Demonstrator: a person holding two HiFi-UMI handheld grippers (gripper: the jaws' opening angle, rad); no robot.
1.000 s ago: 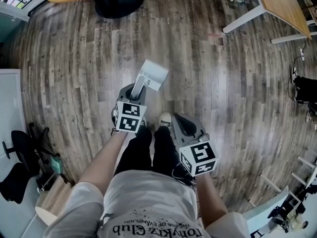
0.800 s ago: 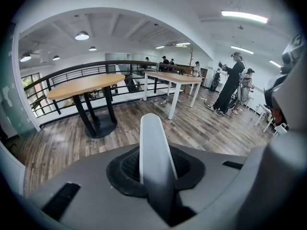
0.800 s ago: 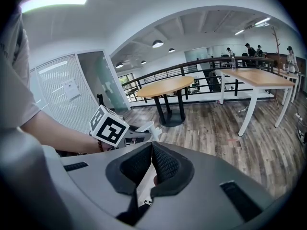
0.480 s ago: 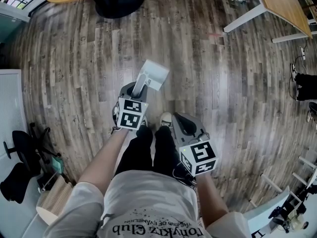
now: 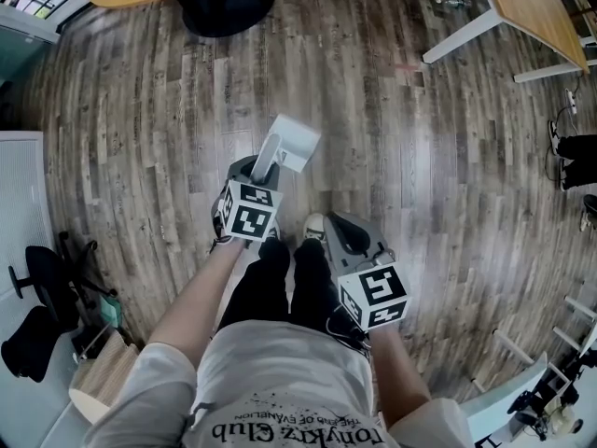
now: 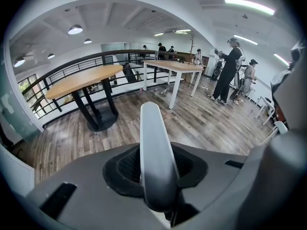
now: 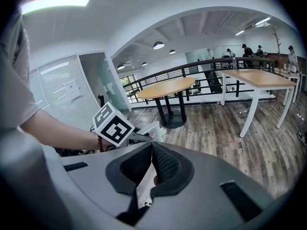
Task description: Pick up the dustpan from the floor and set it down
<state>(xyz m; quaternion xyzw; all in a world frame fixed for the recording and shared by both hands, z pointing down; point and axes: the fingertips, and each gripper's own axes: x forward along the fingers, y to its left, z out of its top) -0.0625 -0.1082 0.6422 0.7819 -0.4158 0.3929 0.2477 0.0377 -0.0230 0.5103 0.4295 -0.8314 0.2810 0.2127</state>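
A grey wood-plank floor (image 5: 420,157) spreads beneath a round wooden table (image 6: 81,80) on a black pedestal and a white-legged table (image 6: 175,66), with a black railing (image 6: 50,80) behind them. People (image 6: 229,71) stand at the far end.

Wood-plank floor (image 5: 420,185) seen from the head view; round black table base (image 5: 224,3) at 12 o'clock; white table legs (image 5: 457,35) at 1 o'clock; black office chair (image 5: 28,342) at 8 o'clock, tan box (image 5: 98,371) at 7 o'clock beside it; person's shoe (image 5: 312,224) at ctr; dustpan (image 5: 297,141) just above ctr, contact w/ boards unclear.
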